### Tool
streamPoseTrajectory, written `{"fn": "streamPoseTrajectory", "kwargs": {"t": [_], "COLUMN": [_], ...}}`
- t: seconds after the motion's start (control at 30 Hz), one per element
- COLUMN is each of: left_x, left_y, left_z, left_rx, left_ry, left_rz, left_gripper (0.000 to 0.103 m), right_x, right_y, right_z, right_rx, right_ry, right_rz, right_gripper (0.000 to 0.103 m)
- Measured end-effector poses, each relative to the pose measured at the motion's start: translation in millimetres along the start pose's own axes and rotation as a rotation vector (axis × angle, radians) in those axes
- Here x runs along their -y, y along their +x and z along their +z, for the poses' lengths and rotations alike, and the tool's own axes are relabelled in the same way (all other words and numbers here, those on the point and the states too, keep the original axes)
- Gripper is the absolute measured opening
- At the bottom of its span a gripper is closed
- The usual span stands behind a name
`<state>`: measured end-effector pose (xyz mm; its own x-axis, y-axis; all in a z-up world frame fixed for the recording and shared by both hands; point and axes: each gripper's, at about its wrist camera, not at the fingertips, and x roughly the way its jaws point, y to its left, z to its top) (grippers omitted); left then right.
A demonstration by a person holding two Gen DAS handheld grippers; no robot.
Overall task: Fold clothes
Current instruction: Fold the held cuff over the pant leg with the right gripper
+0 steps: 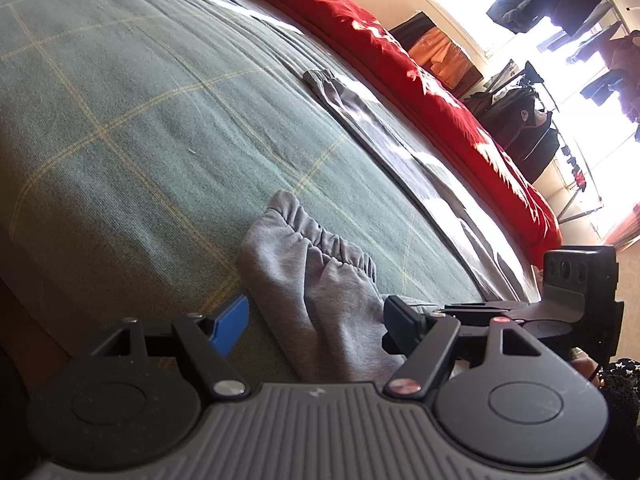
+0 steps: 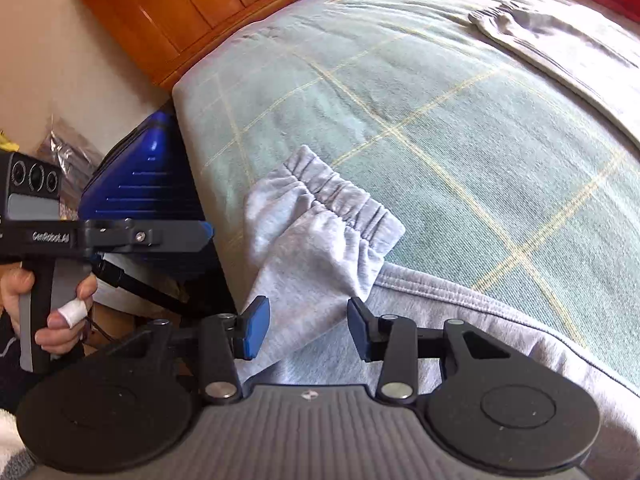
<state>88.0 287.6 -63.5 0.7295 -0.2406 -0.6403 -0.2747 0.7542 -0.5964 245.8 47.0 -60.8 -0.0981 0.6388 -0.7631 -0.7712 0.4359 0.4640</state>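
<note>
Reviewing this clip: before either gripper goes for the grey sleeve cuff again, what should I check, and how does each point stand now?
1. Left gripper open: ok, its jaws stand apart on either side of the sleeve.
2. Right gripper released: ok, pads clear of the fabric.
3. Grey sleeve cuff lying on the green checked bedspread: ok.
4. Sleeve flat: not ok, it is creased near the cuff.
5. Other cuff laid out flat: ok.
6. Rest of the garment smoothed: cannot tell, mostly out of view.
</note>
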Motion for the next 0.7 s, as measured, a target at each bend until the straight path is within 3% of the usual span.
{"fn": "streamPoseTrajectory", "kwargs": {"t": [0.2,0.27,0.3,0.57,0.7], "left_x": [-4.0,-4.8,-4.9,-10.4,-17.9], "left_y": [-1.3,-2.4,-3.0,-24.6,-37.4], "left_z": [1.6,2.0,2.0,-2.2,-7.8], "left_rx": [0.01,0.009,0.009,0.028,0.022], "left_ry": [-0.014,-0.014,-0.013,-0.059,-0.108], "left_rz": [0.013,0.016,0.018,-0.026,-0.111], "left_gripper": [0.074,0.074,0.074,0.074,0.074], "right_x": [39.2,35.2,29.5,-28.8,-60.6], "right_y": [18.9,17.6,16.2,2.0,7.5], "right_z": [2.7,3.1,4.3,5.6,-1.5], "right_rx": [0.015,0.047,0.053,0.062,0.017], "right_ry": [0.176,0.162,0.139,-0.05,-0.147], "right_rz": [0.077,0.073,0.075,0.163,0.202], "right_gripper": [0.047,0.03,0.012,0.011,0.011]}}
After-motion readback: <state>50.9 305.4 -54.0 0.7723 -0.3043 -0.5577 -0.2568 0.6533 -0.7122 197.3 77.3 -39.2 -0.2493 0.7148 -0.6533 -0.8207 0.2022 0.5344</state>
